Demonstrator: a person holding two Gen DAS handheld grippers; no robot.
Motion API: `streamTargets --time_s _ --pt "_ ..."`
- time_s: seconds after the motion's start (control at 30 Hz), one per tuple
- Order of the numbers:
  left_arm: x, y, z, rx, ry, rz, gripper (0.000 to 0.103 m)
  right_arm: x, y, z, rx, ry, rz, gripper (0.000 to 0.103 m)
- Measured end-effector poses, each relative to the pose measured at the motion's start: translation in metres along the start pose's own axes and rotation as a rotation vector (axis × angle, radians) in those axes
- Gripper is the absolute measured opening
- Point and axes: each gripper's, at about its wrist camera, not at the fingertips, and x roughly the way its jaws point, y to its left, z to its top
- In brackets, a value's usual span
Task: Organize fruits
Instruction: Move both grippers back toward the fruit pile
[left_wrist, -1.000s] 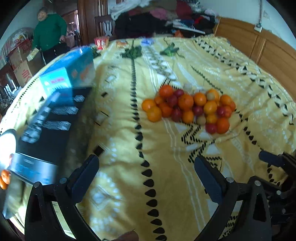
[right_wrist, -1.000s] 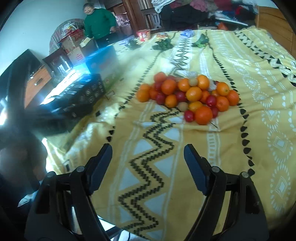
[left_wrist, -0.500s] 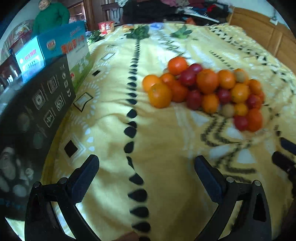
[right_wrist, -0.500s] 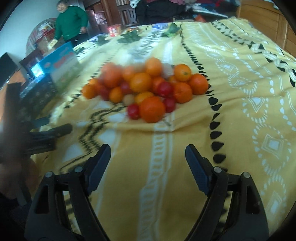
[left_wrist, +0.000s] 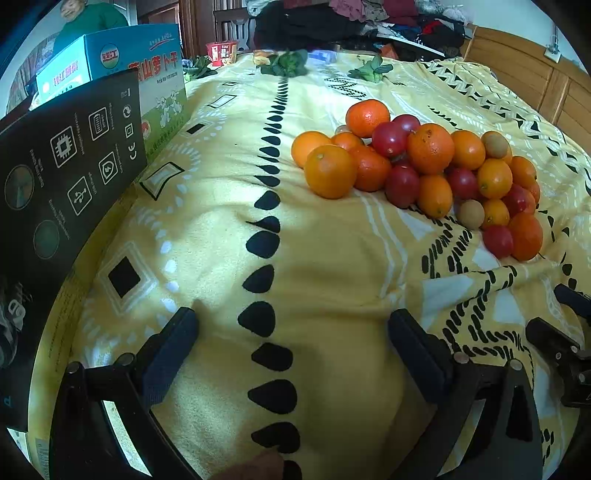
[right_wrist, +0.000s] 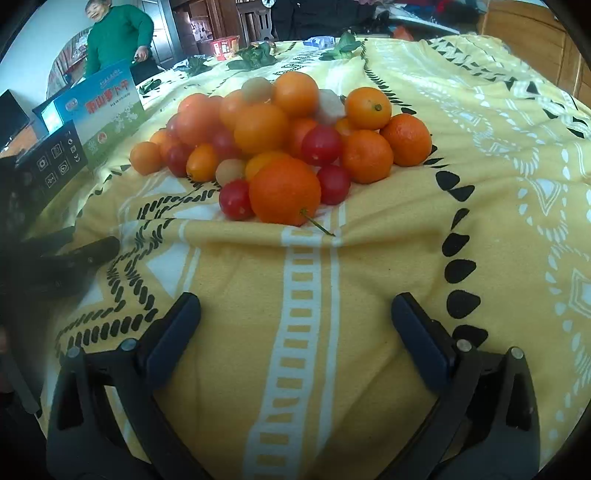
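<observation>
The fruit pile (right_wrist: 280, 144) sat heaped on the yellow blanket (right_wrist: 480, 221), ahead of both tools. The left gripper (left_wrist: 291, 332) and right gripper (right_wrist: 295, 314) gaped wide, holding nothing. A black box (left_wrist: 62, 184) stood at the left.

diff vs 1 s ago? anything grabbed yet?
Nothing grabbed. Both grippers have moved in toward the fruit pile, which now looks larger in both wrist views. The left gripper and the right gripper stay open and empty over the yellow blanket. The pile looks undisturbed; the black box and blue carton are where they were.
</observation>
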Motion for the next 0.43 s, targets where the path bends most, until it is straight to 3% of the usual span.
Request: streamTargets --time_s 0.43 --pt "0.0012 -0.0005 0.0014 0.002 -0.006 0.001 0.103 0.0025 0.0048 0.0034 -0.010 0.007 -0.016 0.103"
